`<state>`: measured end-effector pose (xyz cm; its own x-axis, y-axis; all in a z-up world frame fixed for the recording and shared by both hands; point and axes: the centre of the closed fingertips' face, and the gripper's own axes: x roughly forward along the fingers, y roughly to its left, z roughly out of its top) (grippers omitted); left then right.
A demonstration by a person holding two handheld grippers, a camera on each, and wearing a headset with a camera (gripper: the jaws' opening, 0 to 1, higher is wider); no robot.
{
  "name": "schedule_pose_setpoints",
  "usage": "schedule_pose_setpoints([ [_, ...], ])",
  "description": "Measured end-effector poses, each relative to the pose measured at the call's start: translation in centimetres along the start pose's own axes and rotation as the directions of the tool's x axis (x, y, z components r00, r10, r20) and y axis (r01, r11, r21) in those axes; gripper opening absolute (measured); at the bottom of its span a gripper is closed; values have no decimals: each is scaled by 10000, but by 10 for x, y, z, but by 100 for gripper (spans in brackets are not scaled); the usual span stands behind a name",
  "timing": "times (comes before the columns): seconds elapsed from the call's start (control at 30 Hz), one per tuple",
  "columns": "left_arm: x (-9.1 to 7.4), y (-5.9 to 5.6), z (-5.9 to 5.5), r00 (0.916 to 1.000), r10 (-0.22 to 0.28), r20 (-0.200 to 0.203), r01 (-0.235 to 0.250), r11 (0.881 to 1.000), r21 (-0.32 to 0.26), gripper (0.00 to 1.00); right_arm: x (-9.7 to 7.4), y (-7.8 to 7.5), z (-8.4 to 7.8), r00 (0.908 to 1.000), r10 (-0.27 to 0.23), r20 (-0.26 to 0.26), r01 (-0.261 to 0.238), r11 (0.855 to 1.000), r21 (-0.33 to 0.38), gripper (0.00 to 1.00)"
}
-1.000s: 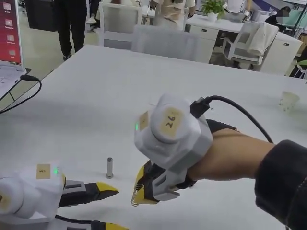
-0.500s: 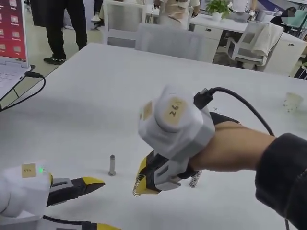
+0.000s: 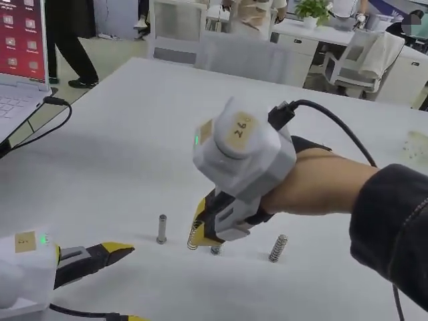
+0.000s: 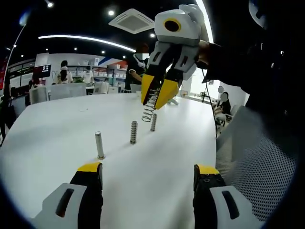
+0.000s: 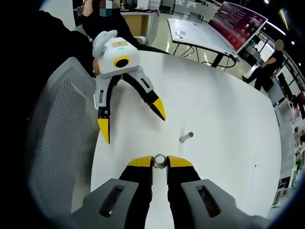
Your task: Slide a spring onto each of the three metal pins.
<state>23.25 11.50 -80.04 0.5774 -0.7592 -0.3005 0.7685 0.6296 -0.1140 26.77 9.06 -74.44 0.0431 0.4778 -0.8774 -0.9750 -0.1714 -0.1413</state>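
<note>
My right gripper point(image 3: 200, 235) hangs over the white table, shut on a spring point(image 3: 192, 235). In the left gripper view that spring point(image 4: 150, 107) dangles from the right gripper point(image 4: 157, 98) just above a short pin point(image 4: 153, 122). A bare metal pin point(image 3: 161, 229) stands upright to the left, and a pin wearing a spring point(image 3: 277, 247) stands to the right. A third pin point(image 3: 215, 249) peeks out under the right gripper. My left gripper point(image 3: 127, 284) sits open and empty at the lower left. From the right gripper view, the spring point(image 5: 159, 161) shows end-on between the jaws.
A laptop point(image 3: 20, 60) with a black cable point(image 3: 57, 124) sits on the table's left edge. A paper cup point(image 3: 416, 144) stands at the far right. Chairs, desks and a standing person point(image 3: 67, 33) lie beyond the far edge.
The right gripper carried its spring away from the front edge, over to the middle pin. The spring-covered pin came out from behind the hand. The left gripper drew back to the left.
</note>
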Motion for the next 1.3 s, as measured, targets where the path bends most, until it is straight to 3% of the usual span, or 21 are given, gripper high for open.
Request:
schedule_pose_setpoints([
  [0.43,-5,6,-6,9993,364,4,-364,9993,-52,79,5,-31,16,9993,-363,19,363,9992,-188,8],
  [0.63,-5,7,-7,9992,405,-31,-405,9991,85,79,15,-49,22,9992,-382,82,383,9991,-163,8],
  [1.3,-7,19,-14,9983,545,-198,-530,9961,704,80,49,-59,22,9998,-64,-174,64,10000,11,8],
])
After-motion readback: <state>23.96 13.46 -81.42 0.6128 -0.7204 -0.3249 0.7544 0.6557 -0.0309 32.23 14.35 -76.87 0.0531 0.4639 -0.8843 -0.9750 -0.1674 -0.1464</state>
